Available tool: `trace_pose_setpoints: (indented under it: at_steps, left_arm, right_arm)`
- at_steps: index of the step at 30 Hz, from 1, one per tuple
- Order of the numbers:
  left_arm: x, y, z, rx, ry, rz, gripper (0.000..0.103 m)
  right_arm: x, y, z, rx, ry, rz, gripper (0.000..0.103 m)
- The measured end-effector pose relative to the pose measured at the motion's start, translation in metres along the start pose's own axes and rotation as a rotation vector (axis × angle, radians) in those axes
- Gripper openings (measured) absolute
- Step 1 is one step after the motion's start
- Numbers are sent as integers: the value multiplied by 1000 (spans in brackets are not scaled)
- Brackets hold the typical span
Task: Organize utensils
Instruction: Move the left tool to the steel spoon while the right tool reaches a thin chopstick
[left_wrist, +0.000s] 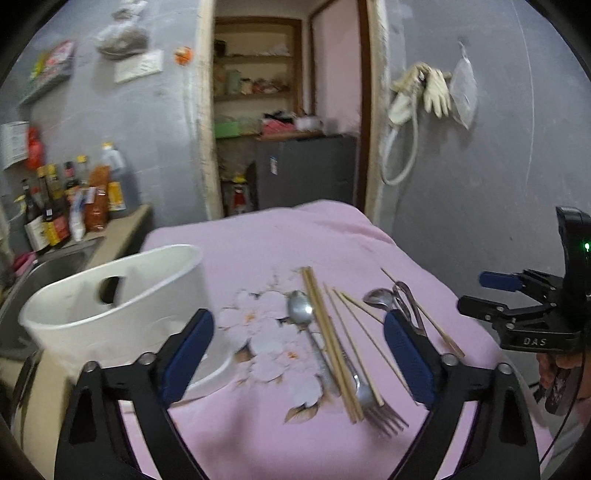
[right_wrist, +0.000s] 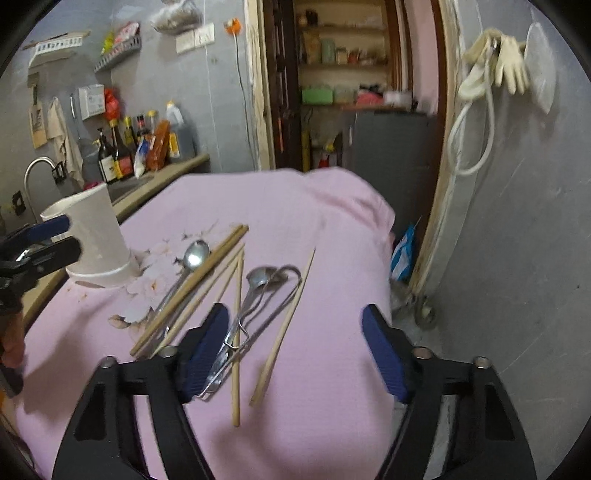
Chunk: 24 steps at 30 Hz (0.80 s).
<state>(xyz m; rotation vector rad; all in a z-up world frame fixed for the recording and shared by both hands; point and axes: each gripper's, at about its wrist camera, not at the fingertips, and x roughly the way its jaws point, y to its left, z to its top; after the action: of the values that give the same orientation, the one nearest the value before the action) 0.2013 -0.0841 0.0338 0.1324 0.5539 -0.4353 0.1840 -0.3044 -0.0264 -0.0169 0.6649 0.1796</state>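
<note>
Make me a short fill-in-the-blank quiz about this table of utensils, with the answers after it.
1. The tablecloth is ____ in colour.
2. The white holder contains ____ utensils so far.
3. The fork lies with its tines toward the ____ edge of the table.
4. Both the left gripper and right gripper hold ____.

Answers: pink; no; near; nothing
</note>
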Motion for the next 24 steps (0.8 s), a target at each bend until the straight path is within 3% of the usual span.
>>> trace_pose_setpoints:
  at_steps: [6,11,18,24]
  left_arm:
    - [58,3,1,-11,135,-66,50]
    - [88,12,-2,-3,192,-43,35]
    - [118,30,-2,-36,255,-26,35]
    - [140,32,2,-54,298,-23,35]
  right_arm:
    - [30,-10,0,69,130,69,33]
    - [50,-10,4,75,212,86,22]
    - [72,-1,18,-18,262,7,10]
    - [84,-13,27,21,273,5,5]
